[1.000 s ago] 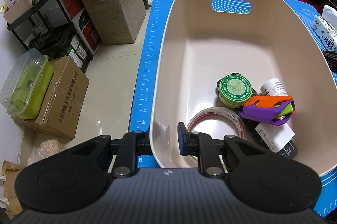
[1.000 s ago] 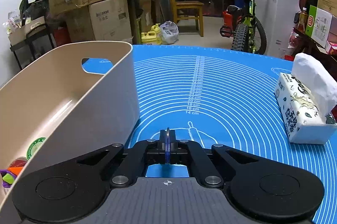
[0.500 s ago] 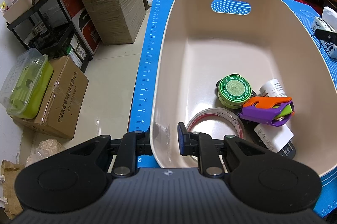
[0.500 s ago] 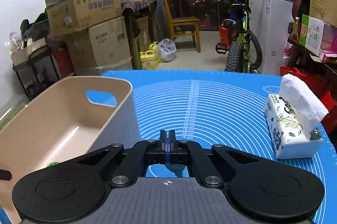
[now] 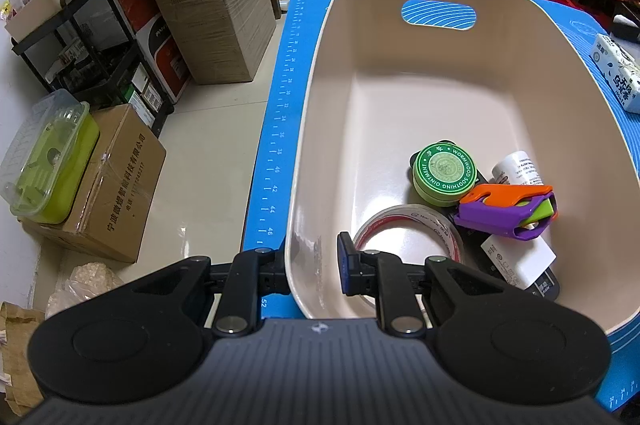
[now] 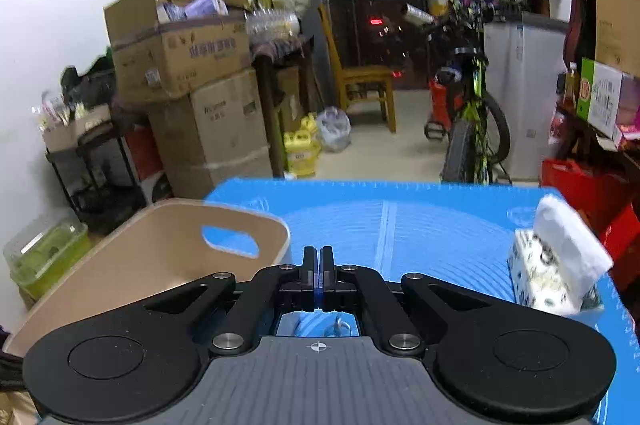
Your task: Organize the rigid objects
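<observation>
My left claw (image 5: 311,265) grips the near wall of the bin (image 5: 304,153), whose long axis runs straight ahead with the tin (image 5: 444,172) and tape roll (image 5: 412,229) inside, while my right claw (image 6: 318,261) hangs closed and empty above the worktop (image 6: 420,225).

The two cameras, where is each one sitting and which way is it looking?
Left wrist: sits on the left gripper, looking down into the beige bin at the tape roll and green tin; its jaws straddle the bin's wall.
Right wrist: sits on the right gripper, raised and facing across the blue mat into the room; its jaws are together.
Both show the bin, the mat and the tissue pack.
</observation>
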A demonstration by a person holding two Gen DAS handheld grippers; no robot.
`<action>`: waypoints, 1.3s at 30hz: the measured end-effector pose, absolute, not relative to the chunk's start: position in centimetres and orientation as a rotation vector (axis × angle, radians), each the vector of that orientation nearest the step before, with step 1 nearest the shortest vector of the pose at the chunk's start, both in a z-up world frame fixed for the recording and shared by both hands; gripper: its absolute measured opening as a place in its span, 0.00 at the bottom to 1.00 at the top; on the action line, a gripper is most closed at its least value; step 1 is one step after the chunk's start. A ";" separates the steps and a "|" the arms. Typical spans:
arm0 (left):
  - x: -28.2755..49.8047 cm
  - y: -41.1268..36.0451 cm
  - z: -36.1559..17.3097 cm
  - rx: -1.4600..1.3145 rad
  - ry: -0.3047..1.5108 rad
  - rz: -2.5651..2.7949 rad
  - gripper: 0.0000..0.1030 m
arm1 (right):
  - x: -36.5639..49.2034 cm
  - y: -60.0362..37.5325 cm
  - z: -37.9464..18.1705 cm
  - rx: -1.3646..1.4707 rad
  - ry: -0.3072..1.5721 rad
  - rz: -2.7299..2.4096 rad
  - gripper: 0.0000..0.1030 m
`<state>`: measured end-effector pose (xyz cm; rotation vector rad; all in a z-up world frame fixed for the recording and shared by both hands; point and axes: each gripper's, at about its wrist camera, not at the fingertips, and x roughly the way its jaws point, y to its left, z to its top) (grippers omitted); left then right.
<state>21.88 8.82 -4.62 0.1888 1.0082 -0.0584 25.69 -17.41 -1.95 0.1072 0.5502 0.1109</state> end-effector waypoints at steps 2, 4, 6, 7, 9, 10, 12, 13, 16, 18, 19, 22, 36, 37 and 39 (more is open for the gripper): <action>21.9 8.9 -4.6 0.189 1.008 -0.059 0.21 | 26.3 -17.1 -3.0 0.086 0.591 0.110 0.11; 21.8 8.9 -4.6 0.189 1.008 -0.060 0.21 | 27.0 -16.7 -4.1 0.061 0.628 0.105 0.11; 21.8 8.8 -4.6 0.190 1.008 -0.060 0.21 | 27.7 -16.5 -5.5 0.040 0.676 0.094 0.12; 21.8 8.9 -4.6 0.190 1.008 -0.060 0.21 | 28.1 -16.4 -6.2 0.034 0.704 0.092 0.14; 21.8 8.8 -4.6 0.189 1.009 -0.061 0.21 | 28.9 -16.4 -7.6 0.030 0.749 0.081 0.19; 21.8 8.8 -4.6 0.188 1.008 -0.061 0.21 | 29.2 -16.4 -8.3 0.031 0.766 0.079 0.33; 21.8 8.8 -4.6 0.187 1.007 -0.063 0.21 | 29.6 -16.4 -9.3 0.028 0.786 0.074 0.48; 21.8 8.8 -4.7 0.186 1.007 -0.063 0.21 | 29.7 -16.4 -9.8 0.023 0.790 0.068 0.59; 21.8 9.0 -4.6 0.186 1.007 -0.065 0.21 | 30.2 -16.4 -10.6 0.002 0.787 0.056 0.62; 21.8 9.0 -4.6 0.186 1.007 -0.065 0.21 | 30.9 -16.5 -10.9 0.003 0.792 0.050 0.65; 21.9 9.1 -4.6 0.186 1.007 -0.067 0.21 | 31.1 -16.6 -11.1 0.008 0.791 0.050 0.67; 21.9 9.1 -4.6 0.185 1.007 -0.071 0.21 | 31.9 -16.6 -11.9 0.014 0.797 0.049 0.68; 22.0 9.2 -4.6 0.188 1.009 -0.073 0.21 | 32.9 -16.0 -14.0 -0.032 0.766 0.099 0.41; 22.0 9.2 -4.6 0.187 1.009 -0.074 0.21 | 32.9 -15.9 -13.9 -0.040 0.763 0.110 0.37; 22.0 9.1 -4.6 0.187 1.008 -0.075 0.21 | 32.6 -15.5 -13.9 -0.055 0.757 0.121 0.37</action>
